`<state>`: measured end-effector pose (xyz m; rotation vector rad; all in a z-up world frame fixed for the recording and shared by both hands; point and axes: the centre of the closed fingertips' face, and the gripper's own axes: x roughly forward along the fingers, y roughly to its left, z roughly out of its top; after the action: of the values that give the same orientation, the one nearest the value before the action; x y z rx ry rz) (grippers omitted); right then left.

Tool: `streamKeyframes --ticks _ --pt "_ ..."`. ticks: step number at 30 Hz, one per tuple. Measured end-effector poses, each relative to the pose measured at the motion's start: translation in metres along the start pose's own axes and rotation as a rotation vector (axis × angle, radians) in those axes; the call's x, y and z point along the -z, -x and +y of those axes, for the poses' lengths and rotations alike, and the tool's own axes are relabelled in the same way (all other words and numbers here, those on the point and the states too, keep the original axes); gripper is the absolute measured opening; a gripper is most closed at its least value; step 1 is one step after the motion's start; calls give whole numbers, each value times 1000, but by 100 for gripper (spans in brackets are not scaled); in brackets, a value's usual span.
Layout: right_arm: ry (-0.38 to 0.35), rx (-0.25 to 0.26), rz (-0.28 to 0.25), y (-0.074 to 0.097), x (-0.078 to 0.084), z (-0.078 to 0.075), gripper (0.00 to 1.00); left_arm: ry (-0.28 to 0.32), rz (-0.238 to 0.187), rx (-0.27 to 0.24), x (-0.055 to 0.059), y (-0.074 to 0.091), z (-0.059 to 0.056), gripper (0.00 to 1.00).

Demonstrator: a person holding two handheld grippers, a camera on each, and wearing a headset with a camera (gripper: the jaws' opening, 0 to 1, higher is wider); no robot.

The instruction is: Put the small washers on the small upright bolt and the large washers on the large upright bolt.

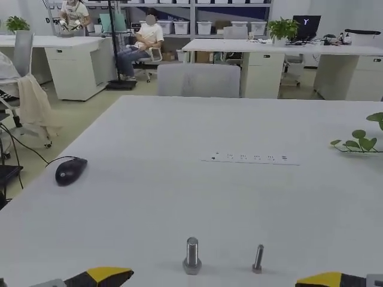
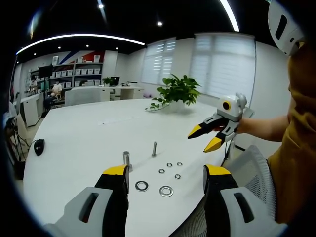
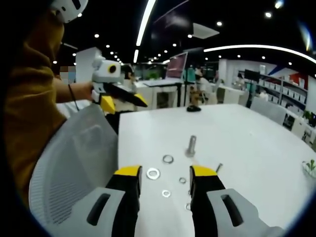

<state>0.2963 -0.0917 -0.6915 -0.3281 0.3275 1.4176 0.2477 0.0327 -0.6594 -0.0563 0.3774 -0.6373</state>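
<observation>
Two bolts stand upright on the white table (image 1: 179, 179): a large bolt (image 1: 191, 256) and, to its right, a thin small bolt (image 1: 258, 258). In the left gripper view the large bolt (image 2: 126, 160) and small bolt (image 2: 154, 148) stand beyond two large washers (image 2: 141, 185) (image 2: 166, 190) and several small washers (image 2: 169, 164), all lying flat. My left gripper (image 2: 166, 173) is open and empty, short of the washers. My right gripper (image 3: 165, 173) is open too, above a large washer (image 3: 153, 173) and a small washer (image 3: 166, 193). Yellow jaw tips of the left gripper (image 1: 99, 276) and the right gripper (image 1: 326, 280) show low in the head view.
A black mouse (image 1: 70, 170) lies at the table's left, and a power strip (image 1: 251, 158) is set in its middle. A trailing plant (image 1: 359, 142) sits at the right edge. A grey chair (image 1: 198, 79) stands behind the table. People sit at far desks.
</observation>
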Motion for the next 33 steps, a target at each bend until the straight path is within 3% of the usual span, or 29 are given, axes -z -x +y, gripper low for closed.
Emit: streamKeyframes --ticks 4,12,25,33 --pt "4 6 40 -1 11 0 41 2 11 2 4 0 -1 60" --pt "47 6 168 1 39 -16 35 7 4 -11 3 0 0 61" --pt "73 -67 309 -3 66 -34 32 25 -4 -40 6 3 4 62" --pt "92 -115 378 -7 74 -41 32 32 -6 -48 8 2 7 62"
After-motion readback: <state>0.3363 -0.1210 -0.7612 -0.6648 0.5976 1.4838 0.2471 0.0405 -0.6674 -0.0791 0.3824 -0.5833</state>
